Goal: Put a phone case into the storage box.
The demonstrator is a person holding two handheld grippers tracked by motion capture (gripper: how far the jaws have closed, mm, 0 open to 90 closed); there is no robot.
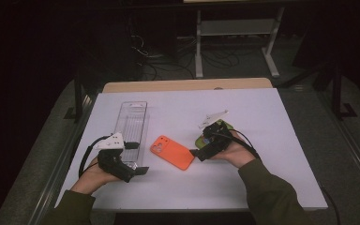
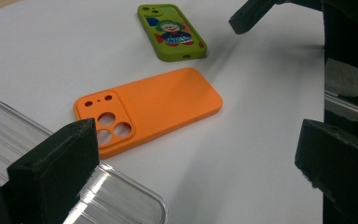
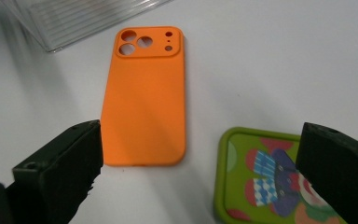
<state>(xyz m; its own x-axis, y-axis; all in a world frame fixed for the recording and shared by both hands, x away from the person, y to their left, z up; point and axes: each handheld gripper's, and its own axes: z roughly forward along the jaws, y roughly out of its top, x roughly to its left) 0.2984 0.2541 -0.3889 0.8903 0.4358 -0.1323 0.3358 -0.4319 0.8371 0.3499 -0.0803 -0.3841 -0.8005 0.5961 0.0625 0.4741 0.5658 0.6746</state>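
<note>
- On my far left in the high view, my left gripper (image 1: pixel 138 159) sits low over the near-left part of the white table (image 1: pixel 272 154), held in my left hand (image 1: pixel 93 176). In the left gripper view its jaws stand wide apart with nothing between them.
- Just beyond that gripper lies a clear plastic tray (image 1: pixel 132 123), long and narrow, running away from me. Its near end is right by the left jaws; the left gripper view shows its rounded corner (image 2: pixel 135 205) under the left jaw.
- Next comes the orange phone case (image 1: pixel 172 152), flat on the table with its back up and its camera cut-outs toward the tray. It is near the tray but apart from it, and neither gripper touches it.
- Right of it, my right gripper (image 1: pixel 197 153) points at the orange case's near-right edge. In the right gripper view its jaws are spread wide and hold nothing.
- The green phone case (image 3: pixel 279 186), printed with a clown, lies flat beneath the right gripper, just beside the orange one and apart from it.
</note>
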